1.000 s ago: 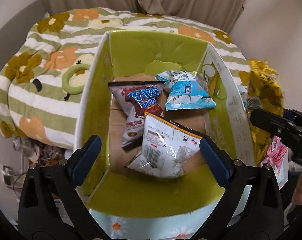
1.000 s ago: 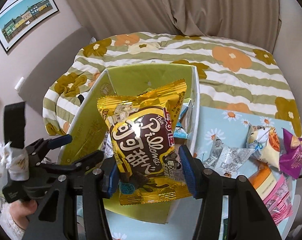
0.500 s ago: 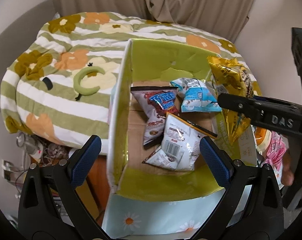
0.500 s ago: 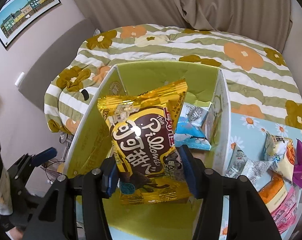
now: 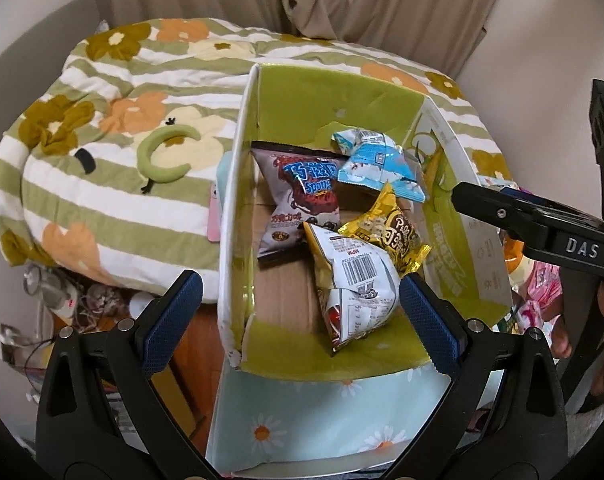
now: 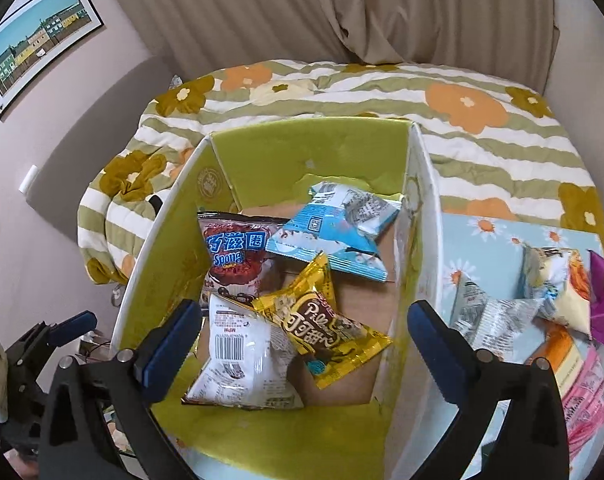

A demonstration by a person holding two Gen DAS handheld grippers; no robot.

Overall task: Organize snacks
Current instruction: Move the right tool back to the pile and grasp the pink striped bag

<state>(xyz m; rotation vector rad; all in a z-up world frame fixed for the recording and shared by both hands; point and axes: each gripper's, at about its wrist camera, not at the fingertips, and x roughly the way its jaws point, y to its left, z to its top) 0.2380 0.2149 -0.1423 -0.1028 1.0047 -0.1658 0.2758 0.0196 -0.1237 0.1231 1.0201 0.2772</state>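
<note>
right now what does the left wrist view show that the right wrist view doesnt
Only the left wrist view shows the green C-shaped cushion on the striped floral quilt, the pink phone beside the box, and the right gripper's black arm marked DAS.

Only the right wrist view shows the framed picture of coloured houses on the wall and the loose snack packets on the daisy-print tablecloth.

Both show the green cardboard box holding four packets, among them the yellow chocolate pillow packet.

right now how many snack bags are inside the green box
4: blue bag at the far end, dark Sponge bag far left, yellow bag in the middle, white bag nearest. More may lie hidden underneath.
</note>
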